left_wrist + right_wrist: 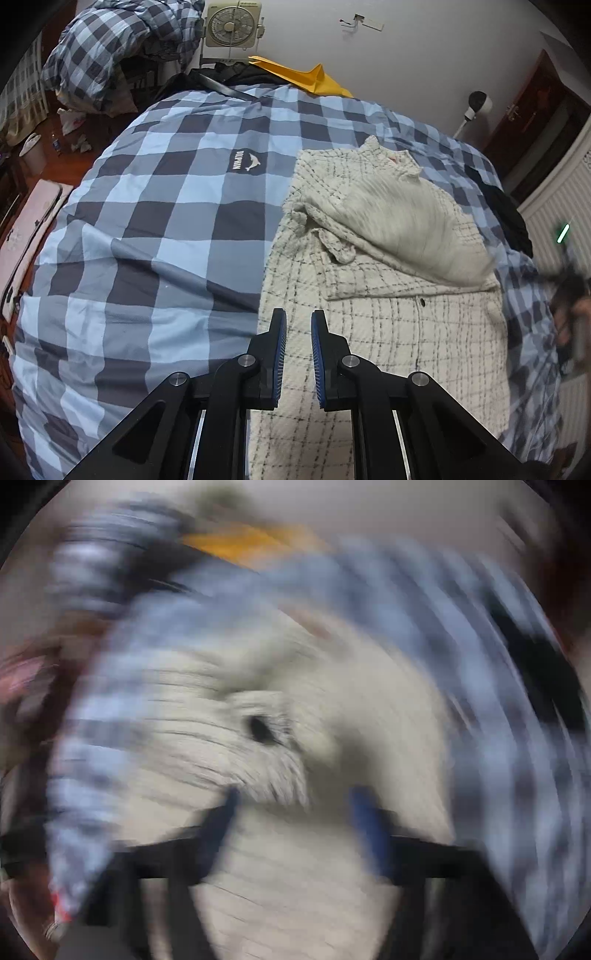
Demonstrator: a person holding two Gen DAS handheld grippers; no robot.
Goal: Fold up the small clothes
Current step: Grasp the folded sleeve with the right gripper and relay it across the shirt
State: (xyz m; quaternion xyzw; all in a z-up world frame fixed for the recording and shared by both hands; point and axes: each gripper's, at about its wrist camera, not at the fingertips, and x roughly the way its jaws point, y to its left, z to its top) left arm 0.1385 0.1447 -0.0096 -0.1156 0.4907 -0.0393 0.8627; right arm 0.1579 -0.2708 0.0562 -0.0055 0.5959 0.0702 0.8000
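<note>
1. Now my left gripper (298, 314) hangs over the near hem of the cream checked jacket (388, 332), jaws drawn narrow with only a slim gap and nothing between the blue pads (281, 332).
2. That jacket lies flat on the blue-and-grey checked duvet (147, 240), its collar (391, 158) at the far end and its hem toward me, so the long axis runs straight away from my left claw.
3. One sleeve (388, 229) is already folded across the chest; its lower edge sits a little above the dark button (422, 302).
4. My right gripper (295, 805) shows only through heavy blur; its jaws stand wide, and cream cloth lies past them, not pinched as far as I can tell.
5. In the left view that right hand (570, 317) is a smear at the jacket's far right edge.
6. I judge the hem is next to go up toward the collar; my left claw is nearer its left corner and would need to open first.
7. A loose grip could drag the folded sleeve askew.
</note>
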